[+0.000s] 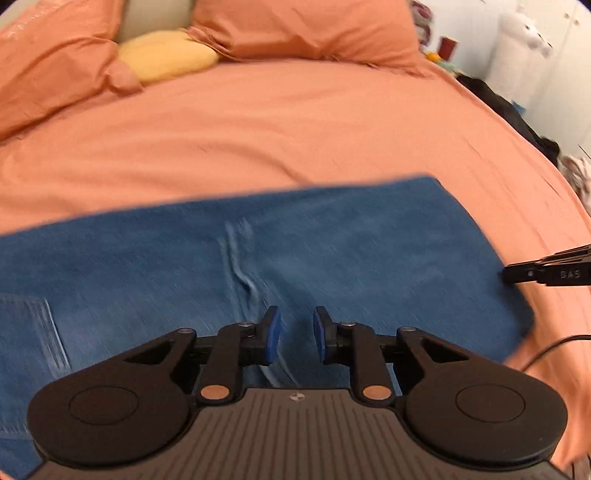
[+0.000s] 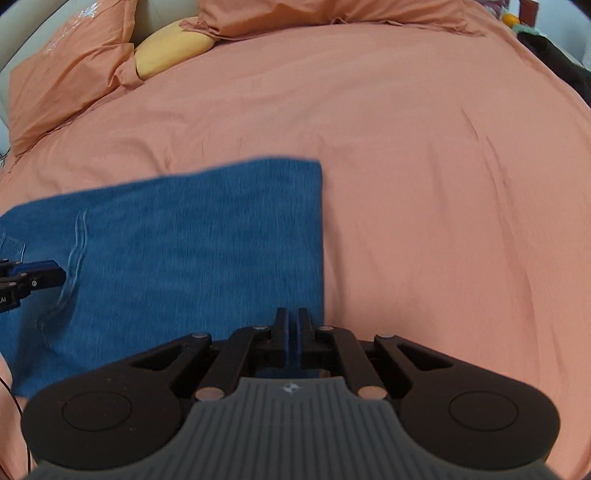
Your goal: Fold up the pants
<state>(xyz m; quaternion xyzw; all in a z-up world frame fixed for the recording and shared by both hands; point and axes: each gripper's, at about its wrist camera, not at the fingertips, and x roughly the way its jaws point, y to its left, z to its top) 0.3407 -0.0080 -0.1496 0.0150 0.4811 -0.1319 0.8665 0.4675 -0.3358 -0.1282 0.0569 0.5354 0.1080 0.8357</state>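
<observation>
1. Leftmost, two pillows in orange cases lean at the head of the bed: one pillow (image 1: 55,70) at the far left corner, and a second pillow (image 1: 306,29) further right along the headboard.
2. Between them a yellow cushion (image 1: 166,55) is wedged, touching the left pillow's lower edge.
3. Across the near part of the orange bedspread (image 1: 295,129) lie the blue denim pants (image 1: 332,243), flat and folded into a broad band that runs from the left edge of the left wrist view to a squared end on the right. A back pocket with pale stitching shows at the far left of that view, and a raised wrinkled seam runs through the middle of the cloth.
4. Over that seam hangs the left gripper (image 1: 296,338), pointing steeply down. Its blue pads (image 1: 274,332) stand apart with a clear gap, and nothing is between them; the denim lies below them.
5. Further right, the right gripper (image 2: 293,338) is at the right end of the pants, close to the near right corner. Its fingers are pressed together with no gap; whether any cloth is pinched between them cannot be told. In the left wrist view its black tip reaches in from the right edge, at the border of the denim.
6. Rightmost, a thin black cable (image 1: 554,349) trails over the bedspread beside the pants, and dark clothing (image 1: 509,107) lies off the bed's far right edge.
</observation>
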